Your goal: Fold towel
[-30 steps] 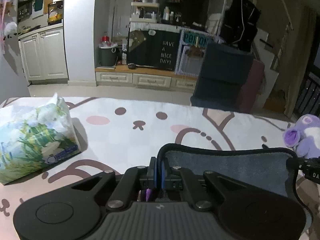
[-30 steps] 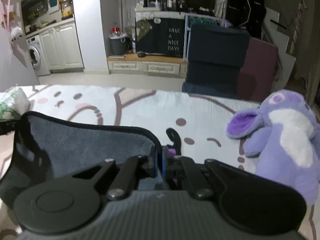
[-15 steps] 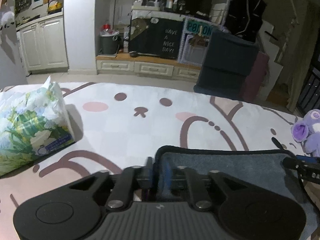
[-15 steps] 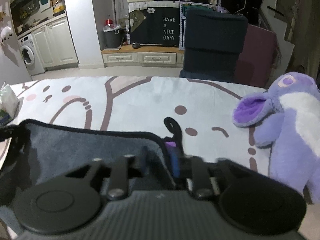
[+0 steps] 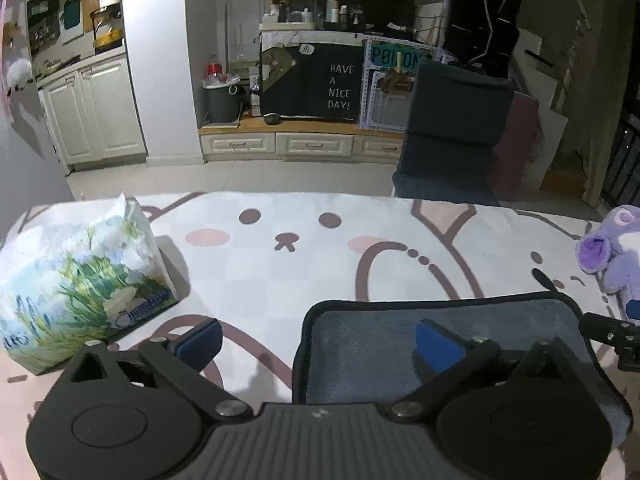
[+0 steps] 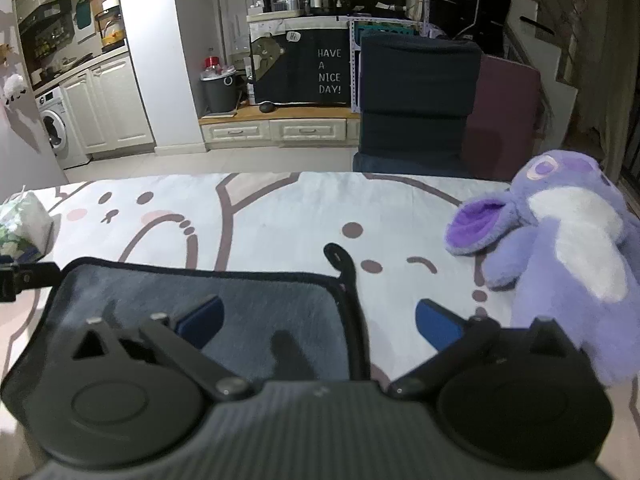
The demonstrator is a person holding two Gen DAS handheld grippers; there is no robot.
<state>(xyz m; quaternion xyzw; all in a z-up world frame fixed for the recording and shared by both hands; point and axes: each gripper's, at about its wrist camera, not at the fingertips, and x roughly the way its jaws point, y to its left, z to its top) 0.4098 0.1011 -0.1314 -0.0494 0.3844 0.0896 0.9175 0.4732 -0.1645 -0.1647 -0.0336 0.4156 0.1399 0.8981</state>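
A grey towel (image 5: 380, 344) with a dark bound edge lies flat on the cartoon-print cloth, folded over. My left gripper (image 5: 318, 340) is open and straddles the towel's left corner, one blue pad on the towel, the other over the cloth. In the right wrist view the towel (image 6: 256, 308) lies at the lower left. My right gripper (image 6: 318, 322) is open and straddles the towel's right corner and its hanging loop (image 6: 340, 258). Neither gripper holds anything.
A tissue pack (image 5: 76, 284) with a floral print stands at the left. A purple plush toy (image 6: 560, 256) lies at the right, close to the right gripper. The table's far edge (image 5: 320, 194) borders a tiled floor and cabinets.
Both grippers were shut on the towel's corners and held them raised. Both have now opened and let go, and the towel lies flat on the cloth.
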